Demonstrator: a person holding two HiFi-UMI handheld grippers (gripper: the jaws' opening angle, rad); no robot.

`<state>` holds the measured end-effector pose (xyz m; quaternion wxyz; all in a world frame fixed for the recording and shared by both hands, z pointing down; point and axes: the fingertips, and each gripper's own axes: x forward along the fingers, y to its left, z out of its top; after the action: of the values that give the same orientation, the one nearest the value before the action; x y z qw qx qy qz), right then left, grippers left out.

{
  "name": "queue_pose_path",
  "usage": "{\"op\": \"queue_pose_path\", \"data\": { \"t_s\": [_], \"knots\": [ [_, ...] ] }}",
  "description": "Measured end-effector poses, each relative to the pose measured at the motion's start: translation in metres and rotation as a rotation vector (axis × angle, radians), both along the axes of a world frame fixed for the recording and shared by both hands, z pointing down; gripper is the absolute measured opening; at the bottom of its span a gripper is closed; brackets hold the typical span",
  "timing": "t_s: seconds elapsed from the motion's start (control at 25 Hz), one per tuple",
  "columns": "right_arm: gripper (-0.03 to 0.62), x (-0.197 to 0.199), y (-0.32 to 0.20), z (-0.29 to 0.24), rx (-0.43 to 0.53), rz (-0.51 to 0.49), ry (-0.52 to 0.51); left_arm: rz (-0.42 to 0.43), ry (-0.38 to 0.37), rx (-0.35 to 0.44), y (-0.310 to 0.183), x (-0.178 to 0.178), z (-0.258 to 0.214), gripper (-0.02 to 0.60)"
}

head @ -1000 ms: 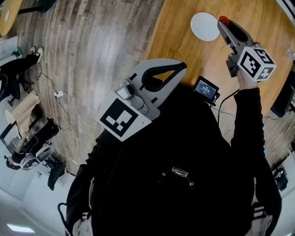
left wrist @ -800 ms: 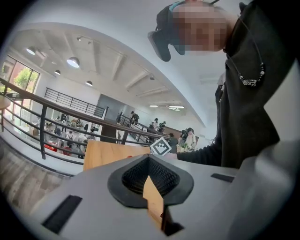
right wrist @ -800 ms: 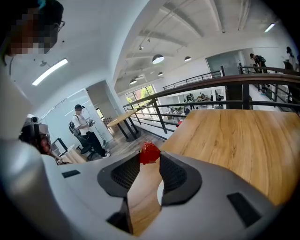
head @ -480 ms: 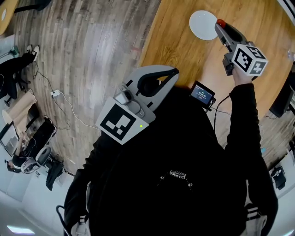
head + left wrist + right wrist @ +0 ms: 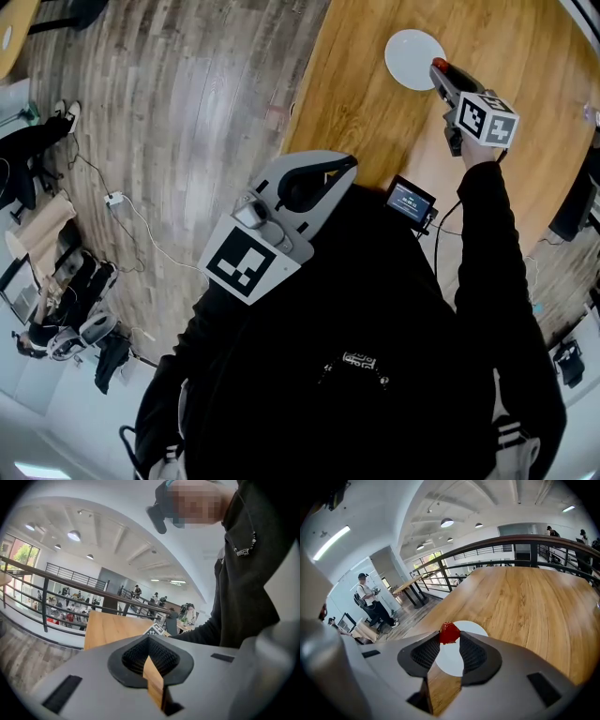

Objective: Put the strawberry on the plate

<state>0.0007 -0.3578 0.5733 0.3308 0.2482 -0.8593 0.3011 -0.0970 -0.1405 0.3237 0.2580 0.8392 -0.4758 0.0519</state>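
Floor [image 5: 169, 141] of grey wood planks fills the left of the head view; a small white power block [image 5: 114, 199] lies on it.

Next over is your left gripper [image 5: 347, 166], grey plastic with a black-and-white marker cube [image 5: 246, 262] at its back. It sits close against your black sweater [image 5: 356, 375], tips aimed up and right at the near edge of the light-brown wooden table [image 5: 356, 84]. In the left gripper view, the left gripper [image 5: 148, 641] has its ribbed black pads pressed together at the tips with nothing between them. Only a thin wedge of table [image 5: 112, 627] shows through the gap lower down.

Just right of those tips, a small black device with a lit screen [image 5: 410, 200] sits at the table's near edge. Farther up the table, the round white plate [image 5: 408, 47] lies flat.

The red strawberry [image 5: 439, 64] is not on it. It's pinched at the very tips of your right gripper [image 5: 442, 71], held out on your black sleeve [image 5: 487, 244]. In the head view it overlaps the plate's right rim.

In the right gripper view, the right gripper [image 5: 450, 639] has both pads clamped on the strawberry [image 5: 449, 632], one on each side, jaws partly spread around it. The plate [image 5: 476, 630] shows beyond and below the fruit, with table [image 5: 534, 597] all round. How high the strawberry hangs above the plate, I can't tell.
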Motion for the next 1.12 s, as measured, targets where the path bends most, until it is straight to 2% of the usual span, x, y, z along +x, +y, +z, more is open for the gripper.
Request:
{"op": "queue_pose_path", "data": {
  "t_s": [0.24, 0.64, 0.88, 1.12],
  "knots": [
    [0.143, 0.004, -0.002, 0.039, -0.029, -0.004, 0.081, -0.042, -0.006, -0.013, 0.006, -0.006, 0.005, 0.0],
    [0.144, 0.017, 0.01, 0.077, -0.034, -0.006, 0.231, -0.037, -0.023, 0.006, 0.007, -0.009, 0.004, 0.0],
    [0.144, 0.021, 0.003, 0.085, -0.02, 0.018, 0.276, -0.037, -0.007, 0.0, 0.005, -0.008, 0.002, 0.0],
    [0.144, 0.027, 0.003, 0.097, -0.047, 0.052, 0.284, -0.044, -0.011, 0.009, 0.004, -0.008, 0.002, 0.0]
  ]
}}
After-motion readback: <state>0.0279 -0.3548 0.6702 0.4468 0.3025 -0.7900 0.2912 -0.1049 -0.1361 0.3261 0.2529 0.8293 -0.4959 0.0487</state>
